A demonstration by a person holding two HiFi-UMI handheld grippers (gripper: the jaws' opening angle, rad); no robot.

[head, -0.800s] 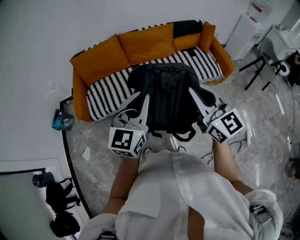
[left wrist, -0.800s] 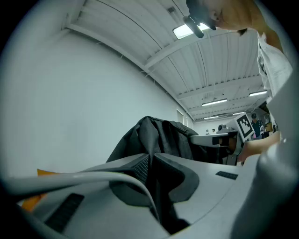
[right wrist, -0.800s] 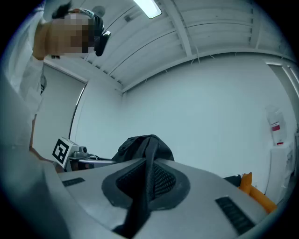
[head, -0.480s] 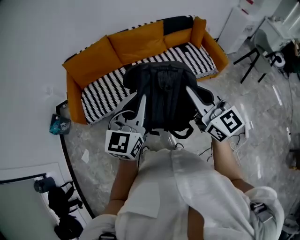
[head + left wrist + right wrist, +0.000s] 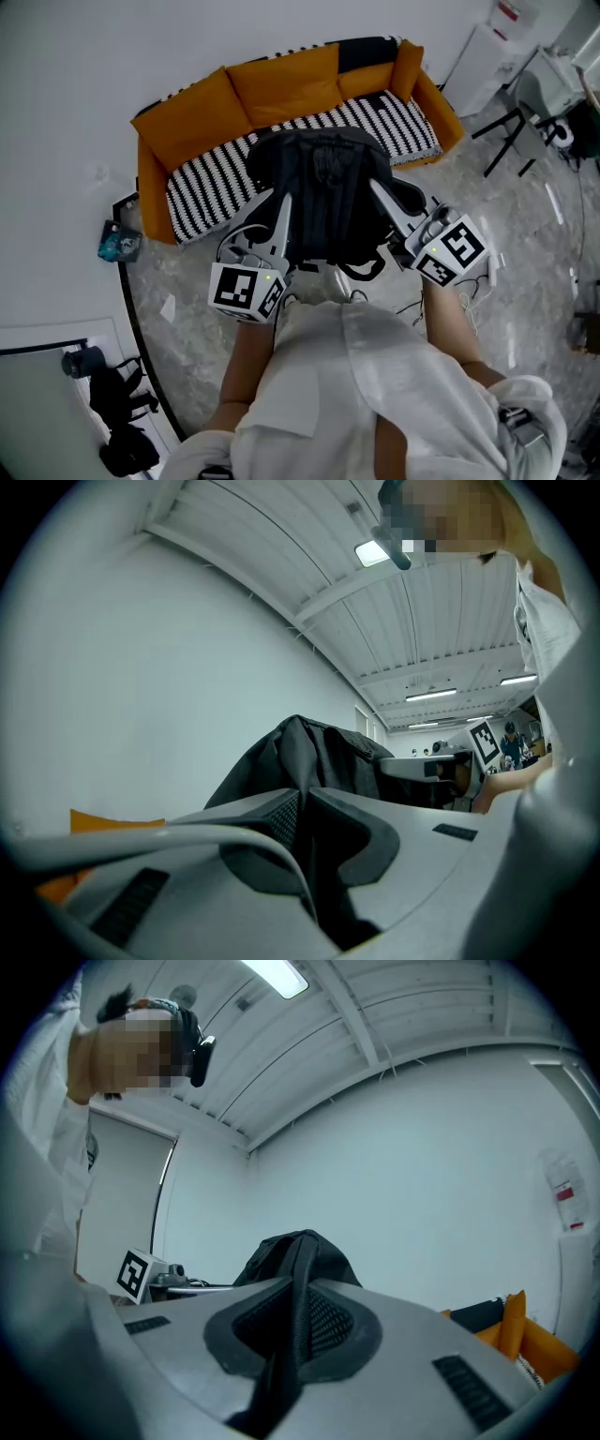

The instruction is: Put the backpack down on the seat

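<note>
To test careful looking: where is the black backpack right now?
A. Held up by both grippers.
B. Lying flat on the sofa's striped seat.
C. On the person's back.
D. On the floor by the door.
A: the backpack hangs between the left gripper and the right gripper, each shut on part of it, not yet down on the striped seat.

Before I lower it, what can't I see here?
- Head view: the black fabric backpack covers the middle of the black-and-white striped seat, so the gap between them is hidden.
- Left gripper view: the left gripper, shut on backpack fabric, blocks all but a sliver of orange sofa.
- Right gripper view: the right gripper, shut on a strap, hides the seat.
</note>
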